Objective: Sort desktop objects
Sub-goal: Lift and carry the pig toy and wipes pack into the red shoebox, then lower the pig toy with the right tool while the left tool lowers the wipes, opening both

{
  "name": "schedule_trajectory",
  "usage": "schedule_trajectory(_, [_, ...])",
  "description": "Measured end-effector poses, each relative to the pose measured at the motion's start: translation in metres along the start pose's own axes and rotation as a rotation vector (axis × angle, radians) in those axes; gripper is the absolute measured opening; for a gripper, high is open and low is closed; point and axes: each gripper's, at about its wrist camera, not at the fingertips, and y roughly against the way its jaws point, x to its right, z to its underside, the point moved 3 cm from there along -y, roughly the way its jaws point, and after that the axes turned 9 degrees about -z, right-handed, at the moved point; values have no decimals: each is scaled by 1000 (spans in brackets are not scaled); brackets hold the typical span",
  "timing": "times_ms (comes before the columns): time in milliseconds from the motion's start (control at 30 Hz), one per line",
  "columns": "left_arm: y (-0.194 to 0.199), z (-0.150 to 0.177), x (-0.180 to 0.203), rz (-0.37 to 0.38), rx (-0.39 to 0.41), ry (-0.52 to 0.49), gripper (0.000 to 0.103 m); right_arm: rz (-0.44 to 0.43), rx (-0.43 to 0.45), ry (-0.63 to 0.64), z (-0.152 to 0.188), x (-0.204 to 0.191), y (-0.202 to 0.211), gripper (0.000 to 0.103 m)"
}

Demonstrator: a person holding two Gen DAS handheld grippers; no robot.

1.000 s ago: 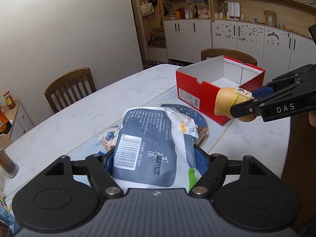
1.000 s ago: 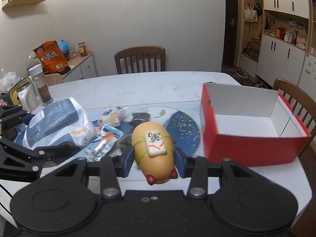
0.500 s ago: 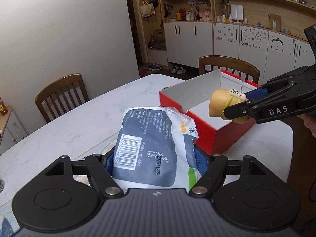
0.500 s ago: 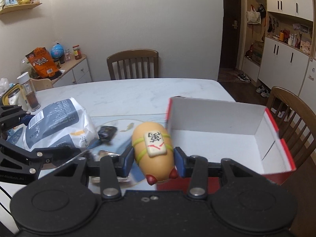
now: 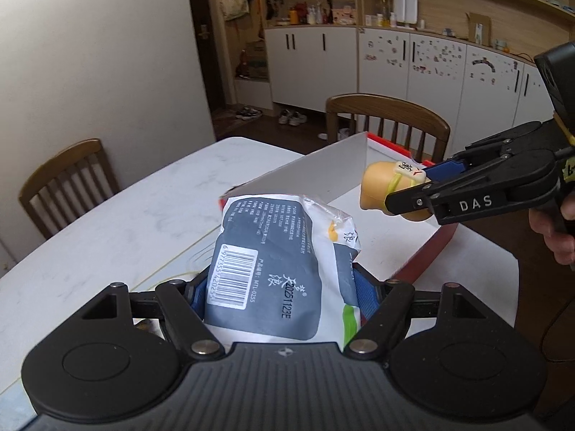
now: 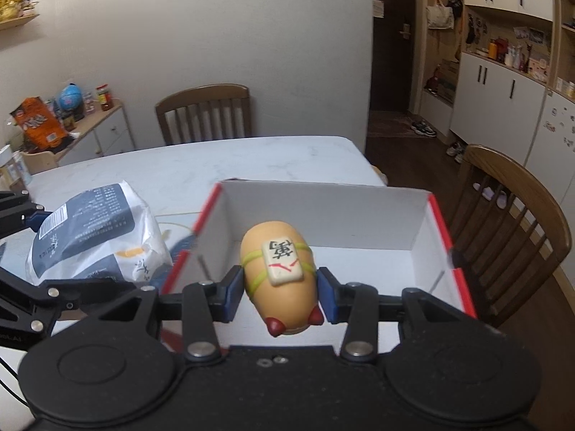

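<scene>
My right gripper [image 6: 278, 292] is shut on a tan toy figure [image 6: 276, 280] with a mahjong tile strapped to its back, held above the open red box [image 6: 442, 230] with a white inside. From the left wrist view the same toy [image 5: 390, 192] hangs over the box [image 5: 345, 165], clamped in the right gripper [image 5: 413, 194]. My left gripper [image 5: 280, 287] is shut on a dark blue and white snack bag [image 5: 273, 269], held just short of the box's near corner. The bag [image 6: 97, 237] appears left of the box in the right wrist view.
The white marble table [image 5: 125, 215] stretches to the left. Wooden chairs stand at the far side [image 6: 205, 115], on the right [image 6: 514, 215] and on the left [image 5: 68, 179]. A person's hand [image 5: 553, 230] grips the right tool. A side cabinet [image 6: 86, 133] carries bottles and snacks.
Both grippers have carried their loads toward the red box. The toy has gone from in front of the box to over its inside, and the loose items on the table have dropped out of view.
</scene>
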Motion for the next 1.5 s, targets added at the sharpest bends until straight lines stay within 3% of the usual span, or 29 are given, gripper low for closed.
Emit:
schedule_trajectory(400, [-59, -38, 35, 40, -73, -87, 75, 59, -34, -10, 1, 46, -18, 43])
schedule_trajectory(633, [-94, -47, 54, 70, -131, -156, 75, 62, -106, -14, 5, 64, -36, 43])
schedule_trajectory(867, [-129, -49, 65, 62, -205, -211, 75, 71, -197, 56, 10, 73, -61, 43])
schedule_trajectory(1300, [-178, -41, 71, 95, -369, -215, 75, 45, -384, 7, 21, 95, -106, 44])
schedule_trajectory(1500, [-189, -35, 71, 104, -421, -216, 75, 34, -422, -12, 25, 102, -112, 44])
